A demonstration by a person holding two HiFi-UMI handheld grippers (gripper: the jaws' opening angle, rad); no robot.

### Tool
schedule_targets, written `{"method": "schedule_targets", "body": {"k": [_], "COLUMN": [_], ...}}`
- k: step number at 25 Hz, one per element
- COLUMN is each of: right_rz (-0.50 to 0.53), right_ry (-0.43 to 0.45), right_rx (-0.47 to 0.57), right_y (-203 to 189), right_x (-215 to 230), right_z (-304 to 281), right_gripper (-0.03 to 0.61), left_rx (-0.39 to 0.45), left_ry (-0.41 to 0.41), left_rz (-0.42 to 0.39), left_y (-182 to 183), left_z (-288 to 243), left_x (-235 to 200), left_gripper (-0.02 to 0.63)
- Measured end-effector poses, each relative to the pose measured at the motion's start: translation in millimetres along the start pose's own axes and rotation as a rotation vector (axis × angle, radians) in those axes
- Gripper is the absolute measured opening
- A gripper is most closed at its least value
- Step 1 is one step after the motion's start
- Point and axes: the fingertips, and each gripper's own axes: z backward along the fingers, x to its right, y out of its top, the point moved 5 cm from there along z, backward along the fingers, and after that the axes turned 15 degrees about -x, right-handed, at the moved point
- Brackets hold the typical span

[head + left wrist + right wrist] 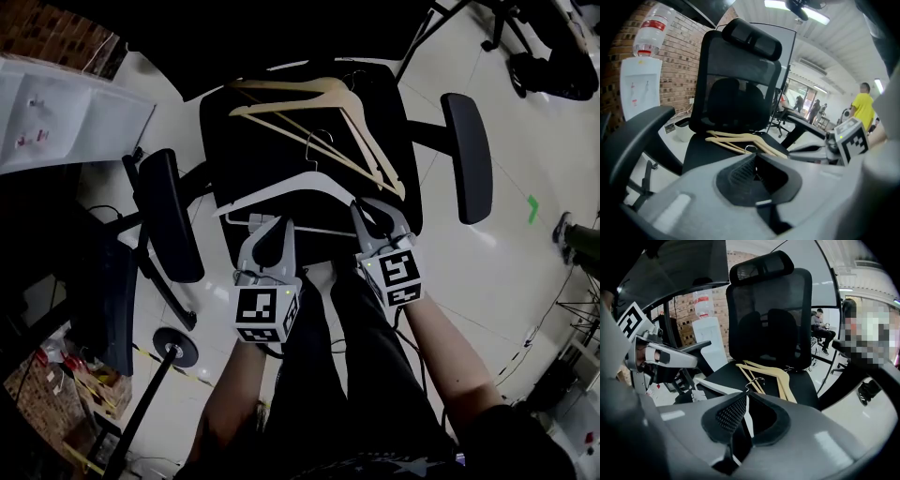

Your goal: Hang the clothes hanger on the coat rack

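Two pale wooden hangers [319,117] lie stacked on the black seat [272,141] of an office chair, and a white hanger [281,194] lies nearer its front edge. Both grippers hover side by side at that front edge and point down toward the seat. My left gripper [275,228] has its jaws together with nothing between them. My right gripper [367,211] is also shut, by the white hanger's right end. In the right gripper view the wooden hangers [773,376] and a metal hook [754,382] lie just past the jaw tips. No coat rack shows.
The chair's armrests [173,216] [469,155] flank the seat, and its tall mesh back [736,93] rises behind. A water dispenser [640,84] stands by a brick wall. A person in yellow [863,108] and other chairs are farther off. My legs are below the grippers.
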Motion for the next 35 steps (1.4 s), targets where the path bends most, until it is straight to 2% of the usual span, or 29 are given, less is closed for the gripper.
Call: {"method": "schedule_targets", "body": {"k": [5, 8, 13, 16, 25, 35], "right_rz": [0.031, 0.065, 0.109, 0.142, 0.186, 0.186], "right_ry": [0.036, 0.022, 0.003, -0.019, -0.024, -0.031], "right_rx": [-0.087, -0.136, -0.239, -0.297, -0.416, -0.437], "right_y": [-10, -18, -33, -41, -53, -53], "right_x": [-3, -5, -2, 0, 4, 4], "right_z": [-30, -42, -61, -73, -99, -103], "right_gripper": [0.069, 0.104, 0.205, 0.236, 0.234, 0.221], "left_rx": [-0.045, -0.061, -0.063, -0.073, -0.074, -0.081], "left_ry": [0.008, 0.009, 0.002, 0.006, -0.005, -0.016], "left_rz": [0.002, 0.003, 0.021, 0.033, 0.049, 0.048], "left_y": [-12, -18, -22, -25, -24, -25], "left_z": [-21, -27, -31, -34, -44, -43], "left_x": [-6, -8, -12, -16, -13, -16], "left_gripper": [0.005, 0.005, 0.005, 0.005, 0.005, 0.005]}}
